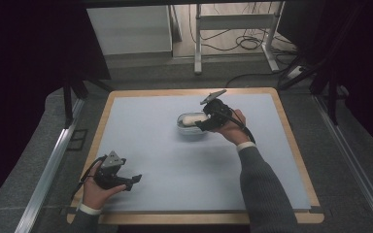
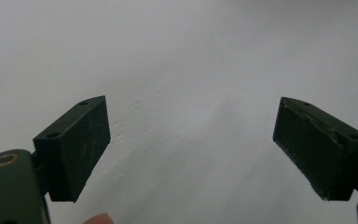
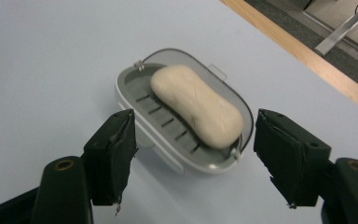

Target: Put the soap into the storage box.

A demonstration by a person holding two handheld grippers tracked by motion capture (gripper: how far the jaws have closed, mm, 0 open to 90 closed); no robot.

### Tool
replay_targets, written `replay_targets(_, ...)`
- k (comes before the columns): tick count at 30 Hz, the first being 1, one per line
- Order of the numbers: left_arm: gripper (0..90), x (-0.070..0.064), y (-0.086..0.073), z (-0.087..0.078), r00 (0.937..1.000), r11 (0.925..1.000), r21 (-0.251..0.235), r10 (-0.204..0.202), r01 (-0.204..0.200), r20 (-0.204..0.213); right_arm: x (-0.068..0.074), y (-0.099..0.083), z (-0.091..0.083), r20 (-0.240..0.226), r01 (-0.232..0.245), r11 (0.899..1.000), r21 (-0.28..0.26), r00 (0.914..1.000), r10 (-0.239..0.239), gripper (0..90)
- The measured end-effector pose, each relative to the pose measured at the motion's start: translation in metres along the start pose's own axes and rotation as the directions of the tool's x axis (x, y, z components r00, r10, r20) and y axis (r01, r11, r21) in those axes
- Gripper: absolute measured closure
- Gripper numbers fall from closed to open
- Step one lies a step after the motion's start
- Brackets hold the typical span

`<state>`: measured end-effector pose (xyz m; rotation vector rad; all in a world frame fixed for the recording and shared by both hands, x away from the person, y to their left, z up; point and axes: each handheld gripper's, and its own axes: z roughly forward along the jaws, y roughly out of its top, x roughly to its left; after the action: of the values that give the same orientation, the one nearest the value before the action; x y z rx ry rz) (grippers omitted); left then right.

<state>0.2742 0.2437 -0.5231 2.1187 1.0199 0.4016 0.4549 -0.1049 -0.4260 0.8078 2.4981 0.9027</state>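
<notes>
A cream bar of soap (image 3: 197, 104) lies in a grey soap dish (image 3: 129, 91) with a slotted floor, on the pale blue mat. From above, the soap (image 1: 191, 118) and dish (image 1: 190, 132) sit past the mat's middle. My right gripper (image 3: 193, 156) is open, its jaws standing just short of the dish's near end, one to each side. In the high view the right gripper (image 1: 203, 124) is at the dish's right end. My left gripper (image 1: 135, 180) is open near the mat's front left, and its jaws (image 2: 191, 140) frame bare mat.
The blue mat (image 1: 165, 160) lies on a wooden-edged table (image 1: 291, 141). Metal rails run along both sides of the table. Beyond the far edge are table legs (image 1: 198, 43) and loose cables (image 1: 250, 42) on the floor.
</notes>
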Motion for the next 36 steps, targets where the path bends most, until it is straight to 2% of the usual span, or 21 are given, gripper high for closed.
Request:
replay_targets(12, 11.4, -0.001, 0.000, 0.002, 1.0000, 1.0000, 0.006, 0.001, -0.001, -0.001, -0.002, -0.048, -0.023, 0.018, -0.064, 0.997, -0.043, 0.9977, 0.065, 28.4)
replay_targets(19, 11.4, -0.001, 0.000, 0.003, 1.0000, 1.0000, 0.006, -0.001, 0.001, -0.003, 0.002, -0.084, -0.037, 0.039, -0.112, 0.992, -0.064, 0.9927, 0.114, 27.4)
replay_targets(21, 11.4, -0.002, 0.000, 0.003, 1.0000, 1.0000, 0.007, -0.002, 0.002, -0.002, 0.004, -0.096, -0.042, 0.038, -0.131, 0.989, -0.074, 0.9902, 0.134, 27.4)
replay_targets(27, 11.4, -0.002, 0.000, 0.003, 1.0000, 0.9999, 0.010, 0.000, 0.000, -0.004, 0.007, -0.133, -0.057, 0.075, -0.161, 0.983, -0.083, 0.9831, 0.167, 26.9)
replay_targets(36, 11.4, -0.002, 0.000, 0.004, 1.0000, 0.9999, 0.014, 0.001, -0.001, -0.006, 0.008, -0.178, -0.073, 0.111, -0.222, 0.972, -0.079, 0.9668, 0.230, 26.4)
